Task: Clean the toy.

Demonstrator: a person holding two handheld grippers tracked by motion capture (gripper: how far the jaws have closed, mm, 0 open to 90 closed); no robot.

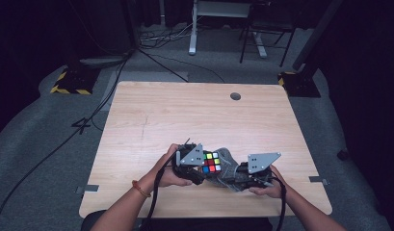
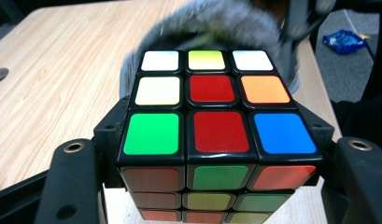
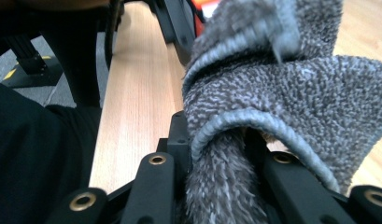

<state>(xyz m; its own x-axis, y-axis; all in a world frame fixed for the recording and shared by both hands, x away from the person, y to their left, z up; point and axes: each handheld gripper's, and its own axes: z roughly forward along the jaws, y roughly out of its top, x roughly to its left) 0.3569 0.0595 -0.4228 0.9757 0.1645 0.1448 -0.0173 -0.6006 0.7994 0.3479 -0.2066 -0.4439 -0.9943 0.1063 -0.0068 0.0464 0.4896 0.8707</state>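
Observation:
A scrambled puzzle cube (image 2: pixel 219 133) with coloured stickers is clamped between the jaws of my left gripper (image 1: pixel 197 168), which is shut on its two sides. From above the cube (image 1: pixel 211 162) sits just over the near middle of the wooden table (image 1: pixel 185 115). A grey fluffy cloth (image 3: pixel 272 107) is bunched between the jaws of my right gripper (image 1: pixel 238 175), which is shut on it. The cloth (image 1: pixel 228 166) lies against the cube's right side, and in the left gripper view the cloth (image 2: pixel 212 28) rises blurred behind the cube's far edge.
A round cable hole (image 1: pixel 235 96) sits near the table's far edge. Cables and stand bases with yellow-black tape (image 1: pixel 69 83) lie on the floor beyond. A blue packet (image 2: pixel 345 41) lies on the floor to the right.

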